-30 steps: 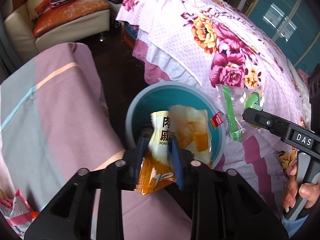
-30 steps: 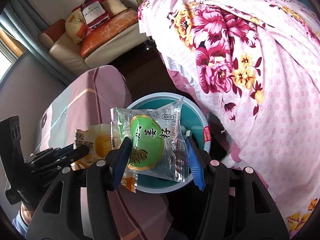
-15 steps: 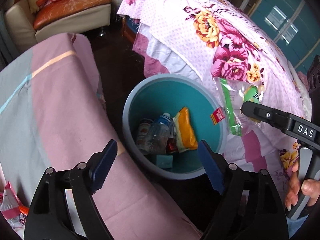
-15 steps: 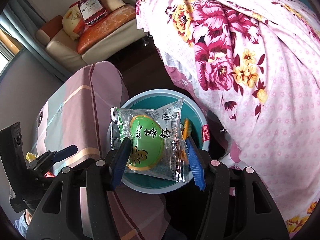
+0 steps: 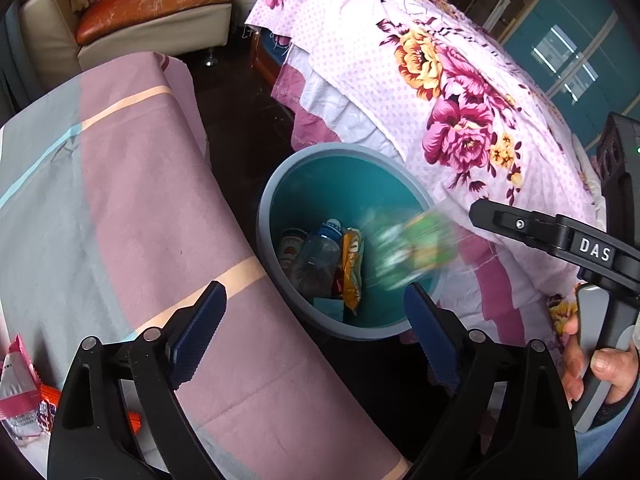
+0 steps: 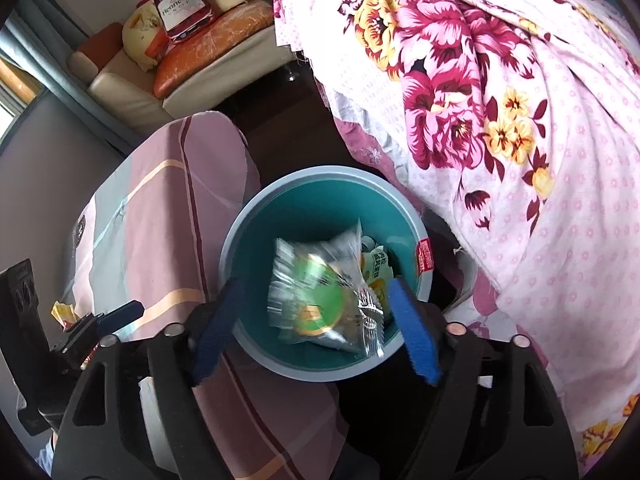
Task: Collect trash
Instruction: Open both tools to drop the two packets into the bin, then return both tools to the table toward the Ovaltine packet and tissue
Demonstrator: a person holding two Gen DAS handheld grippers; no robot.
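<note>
Trash goes into a round bin point(image 6: 320, 178) with a grey rim and a teal inside, which stands on the dark floor between a striped pink and grey cloth point(image 5: 120, 200) and a bed under a flowered cover point(image 6: 500, 120). Right tongs point(image 6: 314, 328) hang above the bin with their blue pads spread; their jaws have just been opening, and a clear wrapper with a green round label point(image 6: 320, 296) is between them, blurred, and neither pad presses on it. In the left wrist view the same wrapper point(image 5: 420, 244) is a green smear over the far rim of the bin. Left tongs point(image 5: 316, 336) are wide apart and carry nothing — their jaws have also just been opening. At the bottom of the bin lie a plastic bottle point(image 5: 320, 256), a can point(image 5: 290, 246) and an orange snack packet point(image 5: 352, 268). More wrappers point(image 5: 20, 396) lie on the cloth at the left edge. A hand point(image 5: 600, 368) grips the handle of the right tongs.
</note>
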